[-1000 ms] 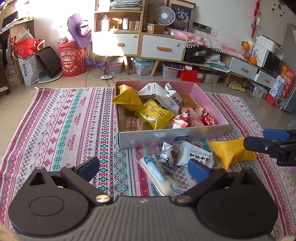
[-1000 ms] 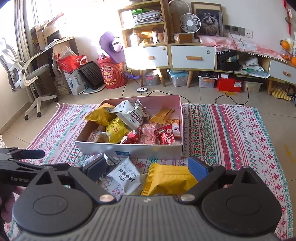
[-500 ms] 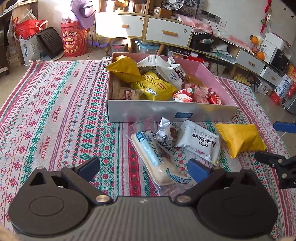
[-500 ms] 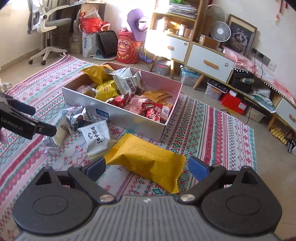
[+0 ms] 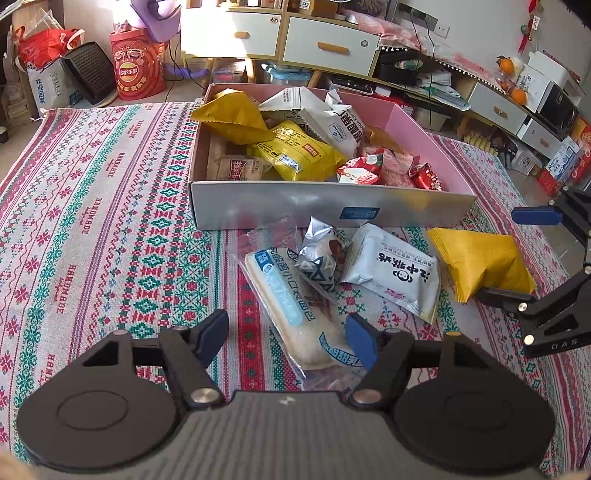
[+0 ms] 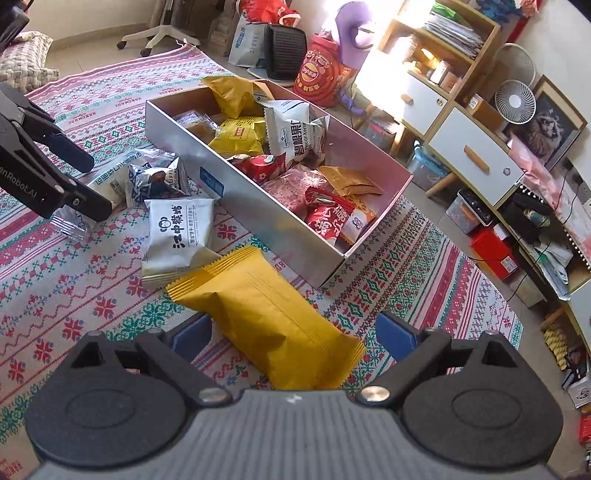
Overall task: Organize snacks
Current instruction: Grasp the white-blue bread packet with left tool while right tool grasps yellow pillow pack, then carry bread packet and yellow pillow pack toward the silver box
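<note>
A pink-lined box (image 5: 295, 206) (image 6: 258, 218) full of snack packets stands on the patterned rug. In front of it lie a long bread packet (image 5: 295, 306), a small silver packet (image 5: 321, 254) (image 6: 155, 181), a white packet (image 5: 395, 273) (image 6: 181, 229) and a yellow packet (image 5: 480, 262) (image 6: 266, 317). My left gripper (image 5: 286, 338) (image 6: 85, 181) straddles the near end of the bread packet. Its jaws are closing, with the left pad still apart from the wrapper. My right gripper (image 6: 295, 334) (image 5: 517, 254) stands wide open around the yellow packet, its pads clear of it.
The rug (image 5: 92, 221) spreads left of the box. Behind the box are a red Lay's bucket (image 5: 136, 70), white drawers (image 5: 328, 48), a low shelf with clutter (image 5: 424, 74) and an office chair (image 6: 155, 33).
Both grippers came down toward the rug. The left one's jaws narrowed around the bread packet. The right one rolled and now straddles the yellow packet.
</note>
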`<state>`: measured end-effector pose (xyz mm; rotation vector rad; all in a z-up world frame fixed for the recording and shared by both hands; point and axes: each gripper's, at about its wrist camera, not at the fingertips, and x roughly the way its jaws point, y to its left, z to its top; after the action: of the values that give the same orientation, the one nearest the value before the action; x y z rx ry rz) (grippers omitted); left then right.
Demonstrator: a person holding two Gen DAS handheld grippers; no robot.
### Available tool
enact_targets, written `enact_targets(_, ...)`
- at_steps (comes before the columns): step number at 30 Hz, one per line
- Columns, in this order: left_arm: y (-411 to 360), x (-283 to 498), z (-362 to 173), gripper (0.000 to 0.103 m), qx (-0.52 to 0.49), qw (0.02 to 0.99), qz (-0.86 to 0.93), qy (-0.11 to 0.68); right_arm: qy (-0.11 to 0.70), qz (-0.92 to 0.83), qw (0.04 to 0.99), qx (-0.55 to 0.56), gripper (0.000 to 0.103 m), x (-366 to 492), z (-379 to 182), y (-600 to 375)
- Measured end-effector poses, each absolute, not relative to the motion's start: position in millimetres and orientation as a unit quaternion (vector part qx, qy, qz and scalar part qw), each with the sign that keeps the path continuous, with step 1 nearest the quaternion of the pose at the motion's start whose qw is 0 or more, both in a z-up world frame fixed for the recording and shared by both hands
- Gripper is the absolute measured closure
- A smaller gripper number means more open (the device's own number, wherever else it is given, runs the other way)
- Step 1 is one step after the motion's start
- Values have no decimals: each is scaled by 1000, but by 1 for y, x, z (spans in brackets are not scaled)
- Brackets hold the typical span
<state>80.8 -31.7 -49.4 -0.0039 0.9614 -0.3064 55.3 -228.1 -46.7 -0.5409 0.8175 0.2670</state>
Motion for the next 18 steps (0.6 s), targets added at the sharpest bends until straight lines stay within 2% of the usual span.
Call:
enact_targets(3, -33, 82, -51, 40, 21, 874, -135, 467, 400, 135, 872, -247, 18, 60, -50, -228)
enact_targets(5, -33, 83, -50, 50, 36, 873, -129, 470, 413, 147, 867, -236, 31, 61, -52, -227)
enact_targets(10, -25, 84, -49, 60, 50, 868, -121, 480, 431, 162, 861, -219, 30, 55, -50, -217)
enact_targets(18, -13, 84, -47, 61, 64, 860, -105, 495, 466, 173, 851, -167, 34, 41, -41, -202)
